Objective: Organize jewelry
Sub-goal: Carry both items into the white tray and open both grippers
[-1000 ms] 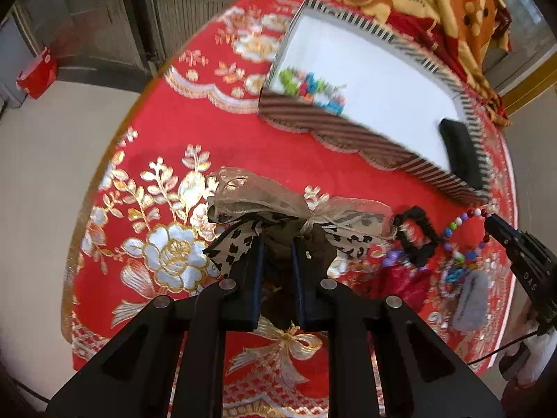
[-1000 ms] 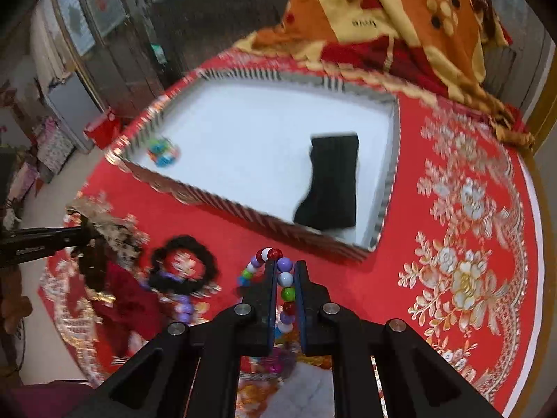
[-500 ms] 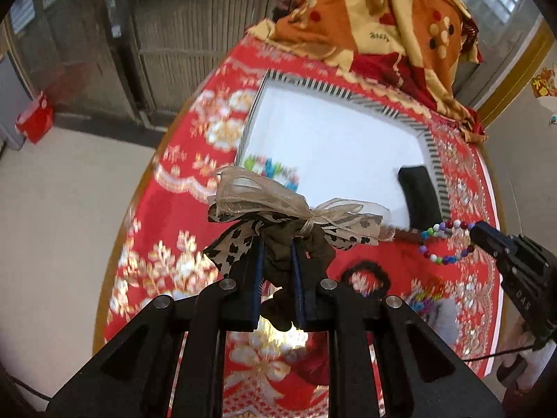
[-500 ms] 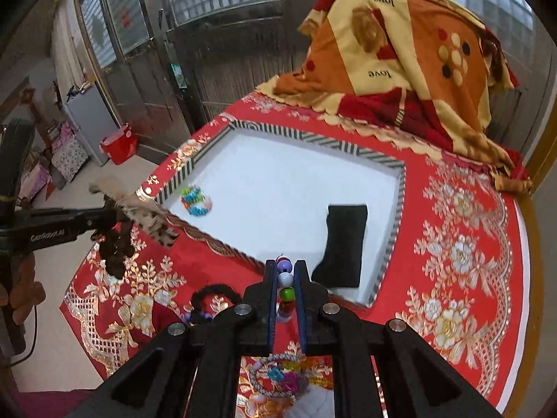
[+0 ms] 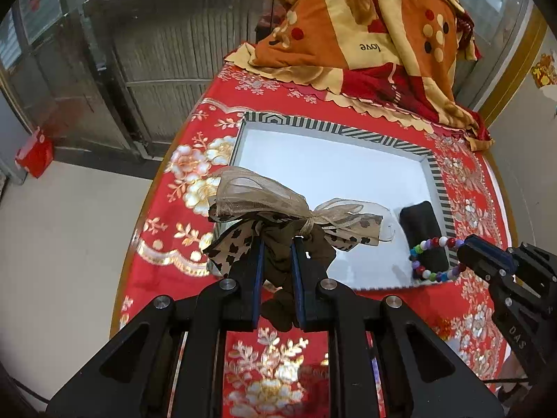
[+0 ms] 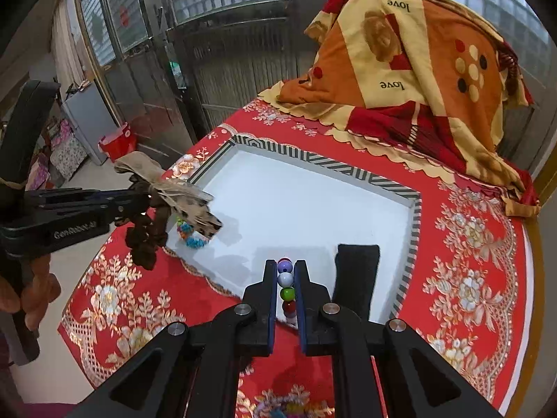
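My left gripper is pinching a hair bow: its dark brown scrunchie part is squeezed between the two fingers, and the beige see-through ribbon and the spotted ribbon spread out to both sides above the fingertips. The bow hangs in the air over the near left corner of the tray. My right gripper is pressed together on a bead bracelet; in the right wrist view purple, white, green and red beads stand in a row between the fingers. In the left wrist view the same bracelet hangs as a loop from the tip of the right gripper, over the near right part of the tray.

The tray is white inside with a rim of black and white stripes, and it lies on the counter, which carries a red cloth with gold and white flowers. Inside the tray a black cloth piece lies near the right wall, and a small colourful beaded piece lies at the near left corner, partly behind the bow. At the far end of the counter there is a heaped orange and cream blanket. A hand holds the handle of the left gripper.
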### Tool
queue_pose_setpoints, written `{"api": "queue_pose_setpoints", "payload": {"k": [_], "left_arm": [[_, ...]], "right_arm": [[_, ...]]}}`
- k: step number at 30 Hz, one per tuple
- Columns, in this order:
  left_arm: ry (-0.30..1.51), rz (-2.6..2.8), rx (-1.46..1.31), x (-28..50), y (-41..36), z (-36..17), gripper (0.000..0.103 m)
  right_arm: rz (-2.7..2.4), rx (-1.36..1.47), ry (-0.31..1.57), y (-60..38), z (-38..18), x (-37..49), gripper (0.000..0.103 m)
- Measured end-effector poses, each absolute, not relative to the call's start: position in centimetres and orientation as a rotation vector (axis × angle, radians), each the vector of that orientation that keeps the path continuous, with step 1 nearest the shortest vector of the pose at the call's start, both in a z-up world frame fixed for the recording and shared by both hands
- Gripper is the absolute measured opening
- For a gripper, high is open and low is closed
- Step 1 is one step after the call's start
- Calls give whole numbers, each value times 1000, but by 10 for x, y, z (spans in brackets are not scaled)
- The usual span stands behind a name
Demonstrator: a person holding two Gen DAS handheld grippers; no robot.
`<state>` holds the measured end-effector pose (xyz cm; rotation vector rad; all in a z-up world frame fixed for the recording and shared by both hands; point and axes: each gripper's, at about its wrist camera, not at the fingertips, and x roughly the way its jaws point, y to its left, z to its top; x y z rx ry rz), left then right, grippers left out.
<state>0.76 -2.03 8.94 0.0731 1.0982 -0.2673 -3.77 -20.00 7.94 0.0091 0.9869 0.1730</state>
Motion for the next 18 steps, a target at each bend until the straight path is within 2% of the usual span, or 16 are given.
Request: {"api": "queue_pose_setpoints", "payload": {"k": [18], "left_arm": [[1171, -311, 91, 58, -41, 55, 14]], "right_arm": [[218, 90, 1046, -174, 51, 7, 9]]}}
